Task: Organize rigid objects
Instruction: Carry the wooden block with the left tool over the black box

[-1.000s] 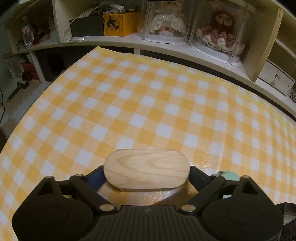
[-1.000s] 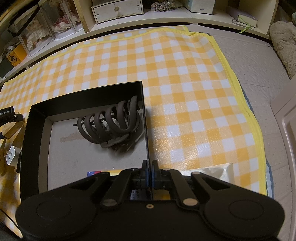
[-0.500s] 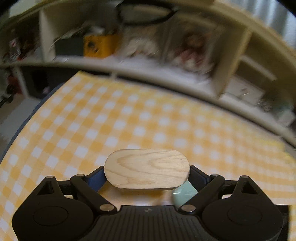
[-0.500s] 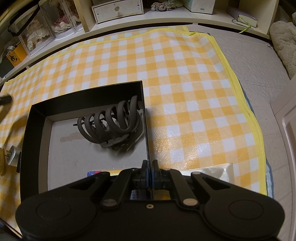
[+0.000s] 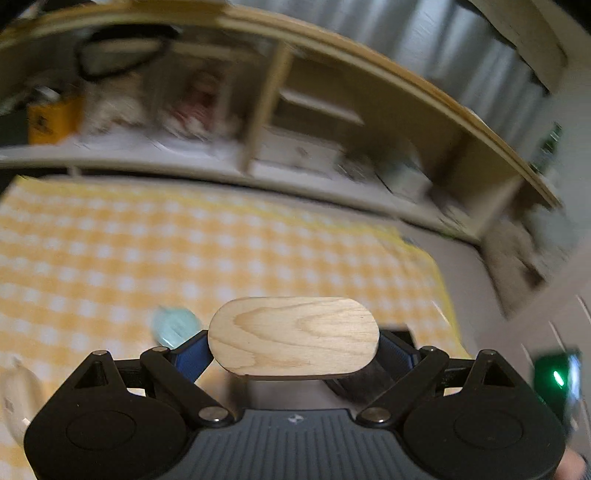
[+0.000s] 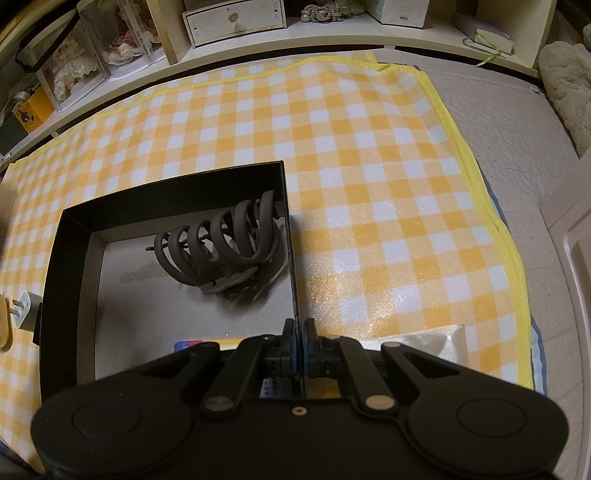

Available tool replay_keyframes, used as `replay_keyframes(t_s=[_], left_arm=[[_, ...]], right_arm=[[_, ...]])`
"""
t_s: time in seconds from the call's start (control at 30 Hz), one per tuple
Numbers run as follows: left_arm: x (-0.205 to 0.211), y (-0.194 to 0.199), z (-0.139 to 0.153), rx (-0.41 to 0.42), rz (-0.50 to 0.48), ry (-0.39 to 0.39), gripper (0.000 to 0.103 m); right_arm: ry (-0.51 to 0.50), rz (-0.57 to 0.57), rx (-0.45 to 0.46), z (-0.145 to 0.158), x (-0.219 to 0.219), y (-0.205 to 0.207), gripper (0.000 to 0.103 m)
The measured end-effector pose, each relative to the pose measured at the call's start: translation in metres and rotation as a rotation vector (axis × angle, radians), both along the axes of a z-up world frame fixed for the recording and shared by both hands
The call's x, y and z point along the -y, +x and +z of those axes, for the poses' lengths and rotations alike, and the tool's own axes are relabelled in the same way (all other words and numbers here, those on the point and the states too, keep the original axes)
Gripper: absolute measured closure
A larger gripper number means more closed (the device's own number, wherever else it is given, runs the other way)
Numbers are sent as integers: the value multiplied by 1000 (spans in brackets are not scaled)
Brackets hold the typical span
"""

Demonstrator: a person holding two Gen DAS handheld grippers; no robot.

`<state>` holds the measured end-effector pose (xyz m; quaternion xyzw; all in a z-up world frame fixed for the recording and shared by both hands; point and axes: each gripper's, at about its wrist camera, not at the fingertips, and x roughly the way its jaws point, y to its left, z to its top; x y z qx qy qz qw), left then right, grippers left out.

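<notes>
The wooden oval piece (image 5: 293, 338) sits between the jaws of our left gripper (image 5: 293, 350), clamped at its two rounded ends by the blue pads, its flat grained face turned up at the camera and lifted clear of the checked cloth (image 5: 110, 258). We judge it light, stiff and unlikely to break. Its smooth face may be a little slippery, so the end-to-end hold across its length looks like the sound one. No mark or writing shows on it.

Just past the left jaw lies a pale green blurred thing (image 5: 173, 326) on the cloth. We cannot tell what it is.

Our right gripper (image 6: 299, 334) has its jaws pinched on the right wall of the black box (image 6: 110, 195), holding it steady. Ahead of those jaws, inside the box against that wall, rests a dark hair claw clip (image 6: 225, 243). Left of the box, a white plug adapter (image 6: 26, 310) lies on the cloth. Beyond everything, the shelf (image 6: 332, 33) carries labels too small for us to read.
</notes>
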<state>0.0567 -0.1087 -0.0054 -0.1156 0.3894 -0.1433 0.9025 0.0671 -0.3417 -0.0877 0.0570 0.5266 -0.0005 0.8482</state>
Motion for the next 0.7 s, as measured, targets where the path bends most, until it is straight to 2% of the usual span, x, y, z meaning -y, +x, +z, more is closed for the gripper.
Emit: replay_keyframes(t_s=[0.17, 0.27, 0.43, 0.53, 0.7], left_arm=[[34, -18, -18, -74, -122, 29, 10], [43, -23, -30, -102, -164, 38, 10], [52, -25, -43, -92, -195, 106, 10], [51, -17, -49, -89, -173, 132, 10], [41, -1, -46, -58, -95, 133, 10]], right_arm=[[0, 0, 0, -2, 0, -1, 99], [-1, 1, 0, -2, 0, 0, 99], [-1, 1, 0, -2, 0, -1, 99], [-2, 1, 0, -1, 0, -1, 99], [-1, 0, -1, -1, 0, -1, 99]])
